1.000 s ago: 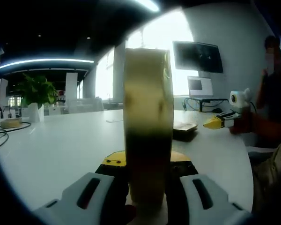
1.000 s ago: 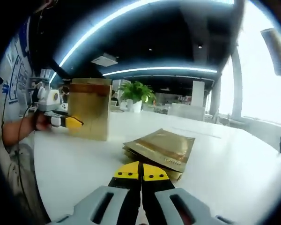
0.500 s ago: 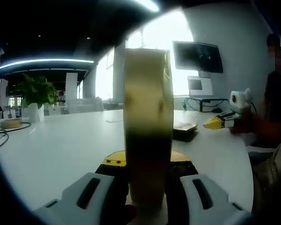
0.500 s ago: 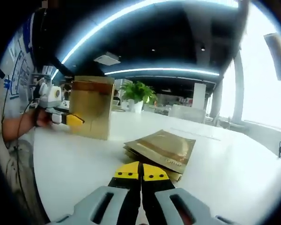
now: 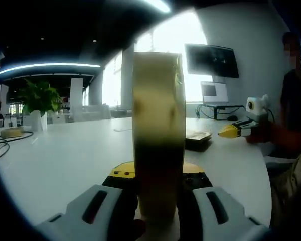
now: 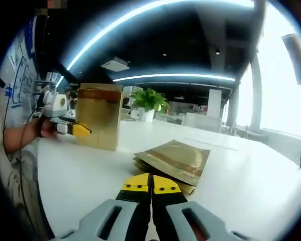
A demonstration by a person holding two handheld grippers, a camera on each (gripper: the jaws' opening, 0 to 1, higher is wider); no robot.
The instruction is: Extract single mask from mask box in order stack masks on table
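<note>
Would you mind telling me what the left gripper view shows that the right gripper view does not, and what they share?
Left gripper view alone: the gold mask box edge-on and upright between the left hand-held gripper jaws, a dark wall monitor, a laptop.

Right gripper view alone: the box's broad gold face, the flat gold mask packets stacked ahead of the closed right hand-held gripper, the long curved ceiling light.

Both: the white table, the potted plant, and each other's gripper at the side.
</note>
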